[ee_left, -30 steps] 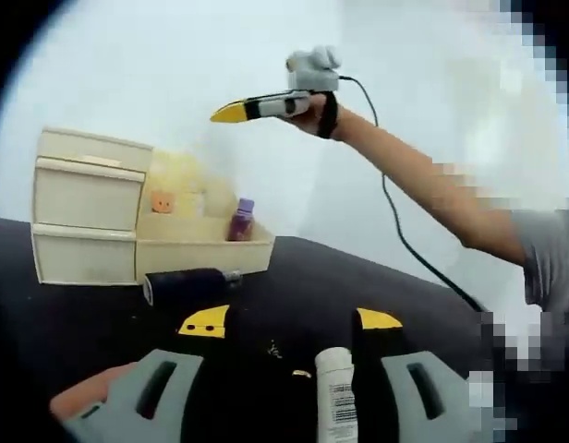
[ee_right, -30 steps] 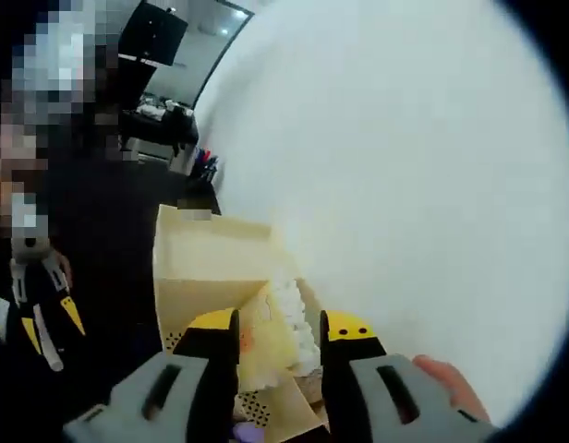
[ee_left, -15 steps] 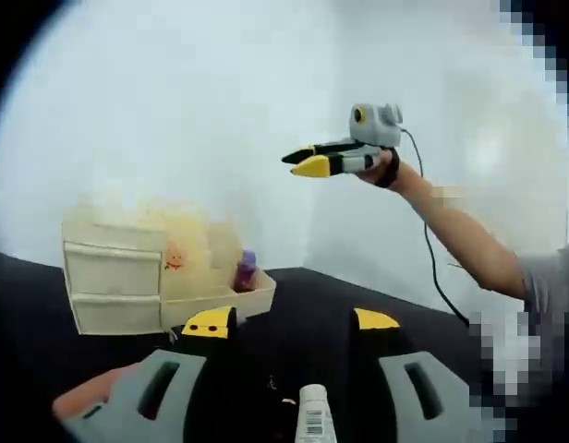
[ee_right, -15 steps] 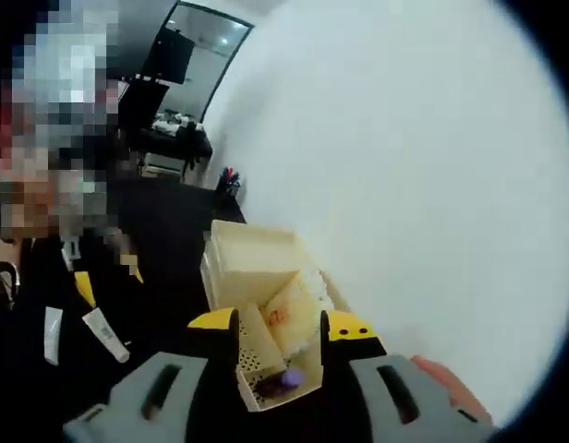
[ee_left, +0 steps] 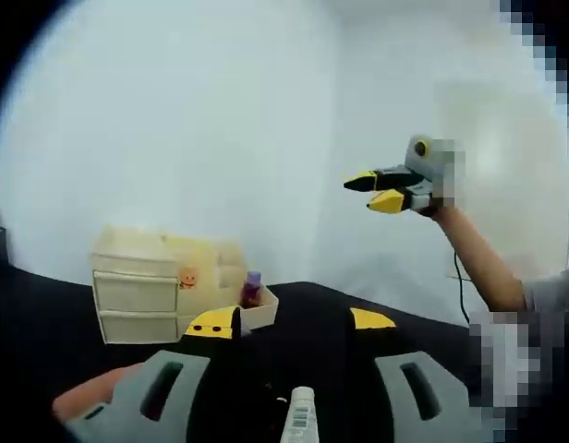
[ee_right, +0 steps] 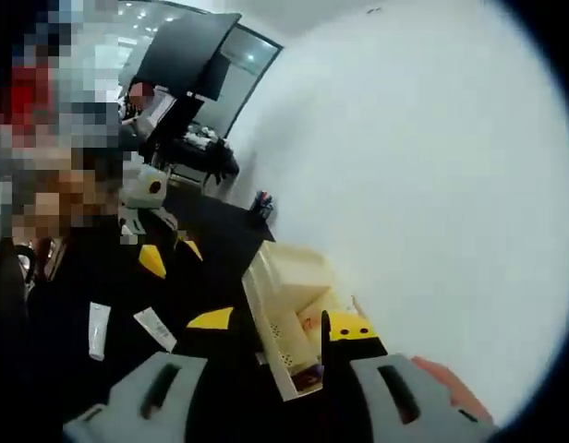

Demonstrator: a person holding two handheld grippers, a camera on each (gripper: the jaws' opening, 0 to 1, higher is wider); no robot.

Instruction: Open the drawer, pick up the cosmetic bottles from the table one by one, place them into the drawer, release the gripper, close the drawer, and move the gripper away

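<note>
Cream drawer unit, purple-capped bottle inside.

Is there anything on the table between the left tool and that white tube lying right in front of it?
Nothing visible. In the left gripper view the white tube lies on the black table between the left tool's open jaws, with bare tabletop around it.

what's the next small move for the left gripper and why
Probably lower the left gripper onto the white tube lying between its open jaws on the black table and close on it. The drawer stands open with a purple bottle inside, and the right gripper is raised away.
</note>
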